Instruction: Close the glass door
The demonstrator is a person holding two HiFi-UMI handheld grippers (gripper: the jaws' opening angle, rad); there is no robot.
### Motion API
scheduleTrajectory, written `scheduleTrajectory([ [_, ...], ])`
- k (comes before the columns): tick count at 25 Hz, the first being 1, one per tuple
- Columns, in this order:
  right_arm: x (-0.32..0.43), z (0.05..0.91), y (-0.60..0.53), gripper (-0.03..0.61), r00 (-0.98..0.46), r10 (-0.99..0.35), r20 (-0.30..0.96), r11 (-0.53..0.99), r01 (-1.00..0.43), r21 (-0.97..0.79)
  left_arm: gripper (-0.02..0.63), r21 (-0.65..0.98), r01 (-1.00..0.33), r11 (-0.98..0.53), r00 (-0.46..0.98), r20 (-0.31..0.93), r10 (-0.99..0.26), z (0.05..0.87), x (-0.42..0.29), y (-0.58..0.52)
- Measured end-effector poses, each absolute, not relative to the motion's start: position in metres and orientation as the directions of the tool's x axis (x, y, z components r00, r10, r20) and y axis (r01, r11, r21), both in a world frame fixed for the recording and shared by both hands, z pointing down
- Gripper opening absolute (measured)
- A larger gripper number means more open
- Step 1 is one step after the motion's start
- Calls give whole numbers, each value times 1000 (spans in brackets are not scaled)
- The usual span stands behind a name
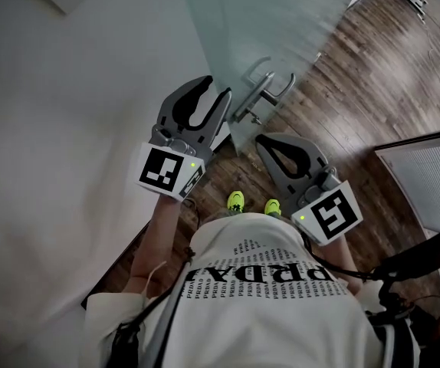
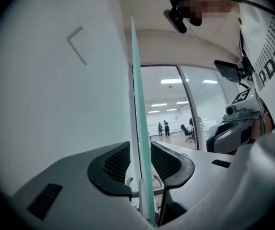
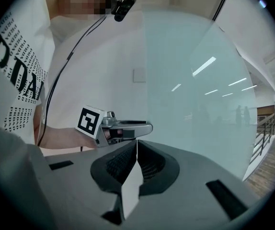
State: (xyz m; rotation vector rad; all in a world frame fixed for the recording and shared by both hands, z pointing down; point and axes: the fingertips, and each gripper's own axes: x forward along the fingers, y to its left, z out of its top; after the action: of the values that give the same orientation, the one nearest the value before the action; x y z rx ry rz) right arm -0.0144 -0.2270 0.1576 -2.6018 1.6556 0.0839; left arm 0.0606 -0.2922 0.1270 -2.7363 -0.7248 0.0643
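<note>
The glass door (image 1: pixel 266 21) is a frosted pane with a metal lever handle (image 1: pixel 264 94) near its free edge. My left gripper (image 1: pixel 215 87) is at that edge, just left of the handle. In the left gripper view the greenish door edge (image 2: pixel 138 109) runs upright between the open jaws of my left gripper (image 2: pixel 140 145), with a gap on each side. The handle (image 2: pixel 142 195) shows low behind it. My right gripper (image 1: pixel 262 140) hangs back from the door, shut and empty. In the right gripper view, the right gripper (image 3: pixel 136 142) faces the pane (image 3: pixel 200 80) with the left gripper (image 3: pixel 128 128) ahead.
A white wall (image 1: pixel 67 129) stands close on the left of the door edge. Wood floor (image 1: pixel 373 90) spreads to the right, with a frosted partition (image 1: pixel 435 175) at the right edge. The person's yellow-green shoes (image 1: pixel 235 202) are just behind the door.
</note>
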Motion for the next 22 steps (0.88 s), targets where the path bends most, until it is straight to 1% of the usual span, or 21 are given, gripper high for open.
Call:
scheduleTrajectory([
  [1,-15,157,-229,-3,432,-899,-70,-432,-902,-18,128,-323,487,-812,865,47,500,128,59,-291],
  [3,-16,157,-233,-2,457,-887,-58,-457,-889,-19,61,-346,502,-793,854,54,517,127,55,-290],
  [7,-14,163,-235,-3,498,-866,-45,-497,-867,-28,55,-307,527,-793,840,42,541,130,55,-293],
  [15,-15,155,-232,-3,548,-836,-5,-548,-836,-30,51,-271,571,-775,816,81,573,118,55,-288],
  [22,-9,183,-216,-3,571,-821,22,-571,-821,-23,49,-271,553,-788,829,78,554,136,58,-294],
])
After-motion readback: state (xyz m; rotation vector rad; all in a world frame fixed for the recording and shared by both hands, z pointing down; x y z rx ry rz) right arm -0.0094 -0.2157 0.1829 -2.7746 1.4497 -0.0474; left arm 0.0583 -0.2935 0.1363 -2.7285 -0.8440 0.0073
